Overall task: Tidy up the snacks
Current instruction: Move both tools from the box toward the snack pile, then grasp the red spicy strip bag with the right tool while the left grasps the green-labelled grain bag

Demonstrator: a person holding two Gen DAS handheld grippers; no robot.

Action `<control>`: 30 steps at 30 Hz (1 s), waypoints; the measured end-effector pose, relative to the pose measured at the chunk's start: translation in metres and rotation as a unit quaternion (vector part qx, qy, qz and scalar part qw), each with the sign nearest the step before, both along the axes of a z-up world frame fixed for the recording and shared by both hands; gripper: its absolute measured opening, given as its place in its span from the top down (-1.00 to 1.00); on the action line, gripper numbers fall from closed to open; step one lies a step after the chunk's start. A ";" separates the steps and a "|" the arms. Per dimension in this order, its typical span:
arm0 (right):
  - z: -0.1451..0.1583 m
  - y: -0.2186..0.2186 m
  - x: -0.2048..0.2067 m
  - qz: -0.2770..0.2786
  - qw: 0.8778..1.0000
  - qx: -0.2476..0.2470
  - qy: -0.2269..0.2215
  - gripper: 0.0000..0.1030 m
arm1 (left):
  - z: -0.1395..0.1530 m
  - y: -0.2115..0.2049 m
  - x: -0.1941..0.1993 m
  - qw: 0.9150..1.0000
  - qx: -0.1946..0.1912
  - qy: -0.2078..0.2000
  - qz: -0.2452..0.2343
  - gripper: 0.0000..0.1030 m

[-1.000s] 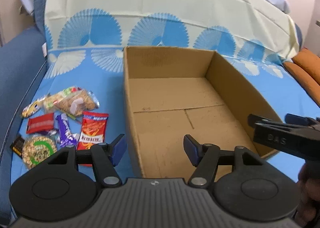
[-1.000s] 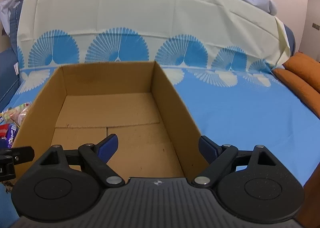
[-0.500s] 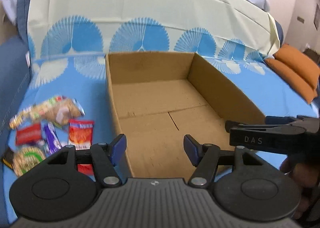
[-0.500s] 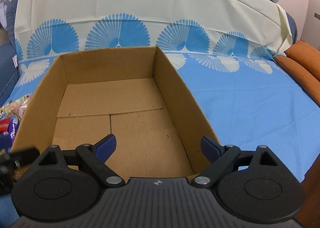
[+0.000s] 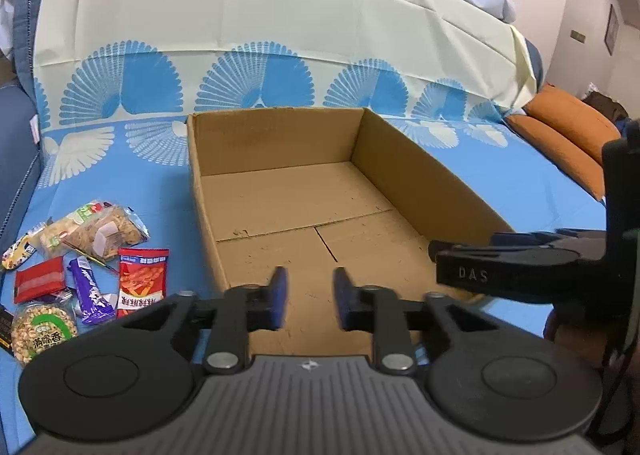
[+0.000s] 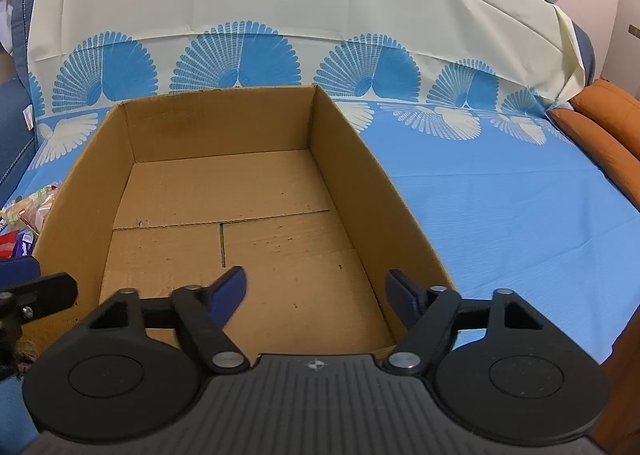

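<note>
- Cardboard box (image 5: pixel 304 211): open and empty on the blue bed sheet (image 6: pixel 500 199), ready to receive.
- Snacks (image 5: pixel 80 267): packets heaped on the sheet just left of the box, none yet inside.
- Left gripper (image 5: pixel 307 297): over the box's near end, jaws closing, narrow gap, nothing between.
- Right gripper (image 6: pixel 316 295): likewise empty, wider apart, closing.

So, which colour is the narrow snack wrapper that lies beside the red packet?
Purple with white print, seen best in the left wrist view.

"DAS" on right hand-held gripper (image 5: pixel 496 275); "满嘴香" on round green-labelled nut pack (image 5: pixel 42 329); other packet print unreadable.
</note>
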State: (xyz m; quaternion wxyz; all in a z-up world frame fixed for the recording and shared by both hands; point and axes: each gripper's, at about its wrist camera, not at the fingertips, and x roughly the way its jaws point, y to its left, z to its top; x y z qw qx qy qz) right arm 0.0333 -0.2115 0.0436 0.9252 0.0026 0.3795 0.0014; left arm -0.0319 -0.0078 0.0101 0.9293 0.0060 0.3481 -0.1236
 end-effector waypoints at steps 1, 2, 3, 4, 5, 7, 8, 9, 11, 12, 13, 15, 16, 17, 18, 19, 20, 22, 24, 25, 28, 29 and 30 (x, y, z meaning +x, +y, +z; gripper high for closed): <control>-0.001 -0.001 0.000 0.000 1.000 0.004 0.000 -0.14 | 0.001 0.001 0.000 1.000 -0.005 -0.002 -0.006 0.86; -0.001 -0.001 0.000 0.003 1.000 0.010 0.000 0.05 | 0.003 0.002 0.000 1.000 -0.013 -0.004 -0.011 0.89; -0.001 0.000 0.001 0.007 1.000 0.019 -0.001 0.15 | 0.004 0.004 0.000 1.000 -0.022 -0.005 -0.014 0.90; 0.000 0.002 0.001 0.013 0.999 0.032 -0.006 0.28 | 0.008 0.006 -0.001 0.999 -0.031 -0.008 -0.015 0.89; 0.001 0.004 0.001 0.018 0.999 0.035 -0.010 0.30 | 0.010 0.009 -0.002 0.999 -0.037 -0.010 -0.016 0.90; 0.004 0.010 -0.003 0.033 0.998 0.044 -0.023 0.30 | 0.013 0.015 -0.004 0.999 -0.047 -0.012 -0.018 0.89; 0.006 0.013 -0.004 0.041 0.998 0.038 -0.023 0.30 | 0.017 0.020 -0.004 0.998 -0.052 -0.014 -0.017 0.89; 0.007 0.016 -0.005 0.048 0.998 0.043 -0.027 0.28 | 0.021 0.026 -0.005 0.998 -0.053 -0.016 -0.016 0.89; 0.014 0.021 -0.007 0.064 0.995 0.068 -0.041 0.12 | 0.032 0.047 -0.003 0.998 -0.063 -0.011 -0.011 0.89; 0.017 0.024 -0.009 0.071 0.994 0.072 -0.049 0.09 | 0.036 0.059 0.000 0.998 -0.068 -0.009 -0.007 0.87; 0.020 0.026 -0.010 0.078 0.993 0.074 -0.056 0.07 | 0.041 0.073 0.004 0.998 -0.064 -0.009 0.003 0.87; 0.028 0.033 -0.014 0.098 0.988 0.090 -0.077 0.06 | 0.046 0.101 0.018 0.999 -0.046 -0.001 0.026 0.83; 0.032 0.038 -0.017 0.109 0.986 0.095 -0.087 0.06 | 0.045 0.118 0.026 0.998 -0.034 0.009 0.042 0.78; 0.037 0.042 -0.019 0.119 0.983 0.105 -0.097 0.06 | 0.042 0.133 0.032 0.998 -0.027 0.017 0.060 0.76; 0.041 0.046 -0.022 0.126 0.979 0.117 -0.106 0.06 | 0.038 0.147 0.037 0.996 -0.024 0.024 0.078 0.72; 0.045 0.051 -0.024 0.132 0.976 0.130 -0.115 0.06 | 0.032 0.162 0.041 0.994 -0.023 0.032 0.099 0.64; 0.049 0.059 -0.027 0.142 0.972 0.140 -0.125 0.06 | 0.022 0.177 0.042 0.992 -0.023 0.039 0.121 0.56; 0.054 0.079 -0.034 0.166 0.964 0.146 -0.149 0.06 | 0.000 0.203 0.043 0.981 -0.027 0.088 0.172 0.37; 0.056 0.106 -0.043 0.193 0.955 0.150 -0.167 0.06 | -0.011 0.224 0.048 0.966 -0.054 0.136 0.212 0.28; 0.057 0.117 -0.047 0.207 0.951 0.151 -0.171 0.06 | -0.013 0.234 0.050 0.959 -0.076 0.146 0.230 0.18; 0.048 0.164 -0.052 0.240 0.948 0.127 -0.169 0.07 | -0.015 0.248 0.055 0.951 -0.101 0.153 0.249 0.10; 0.041 0.181 -0.050 0.249 0.949 0.114 -0.153 0.07 | -0.015 0.249 0.057 0.951 -0.098 0.154 0.250 0.10; 0.035 0.193 -0.048 0.251 0.952 0.106 -0.142 0.07 | -0.016 0.249 0.056 0.951 -0.093 0.153 0.251 0.08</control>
